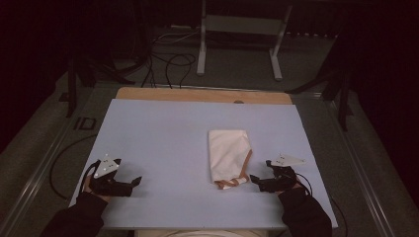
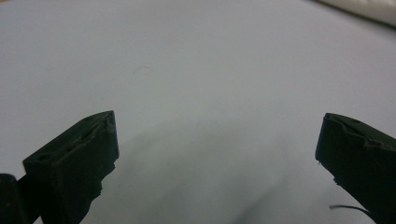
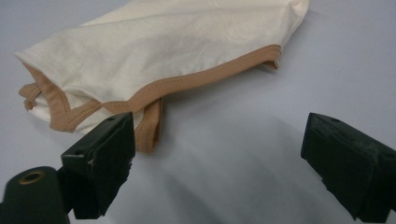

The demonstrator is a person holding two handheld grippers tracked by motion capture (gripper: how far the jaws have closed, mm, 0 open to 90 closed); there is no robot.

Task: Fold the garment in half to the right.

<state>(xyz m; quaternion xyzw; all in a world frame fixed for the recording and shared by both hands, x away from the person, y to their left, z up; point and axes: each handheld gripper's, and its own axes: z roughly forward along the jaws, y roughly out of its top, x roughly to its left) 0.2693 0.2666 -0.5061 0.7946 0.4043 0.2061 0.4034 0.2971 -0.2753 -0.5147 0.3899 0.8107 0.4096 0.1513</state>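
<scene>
With both jaw pairs apart and empty, right gripper (image 1: 258, 179) just beside folded cloth (image 1: 228, 154), left gripper (image 1: 137, 180) well clear: risk of snagging only the tan trim (image 3: 154, 126), unfolding the cloth.

Black left gripper (image 1: 134, 182) and right gripper (image 1: 253, 178), grey three-cornered top plates, blocky black fingers (image 3: 100, 156), dark sleeves (image 1: 74, 219)

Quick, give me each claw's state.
Left claw: open, holding nothing.
Right claw: open, empty, beside the folded cream cloth.
</scene>
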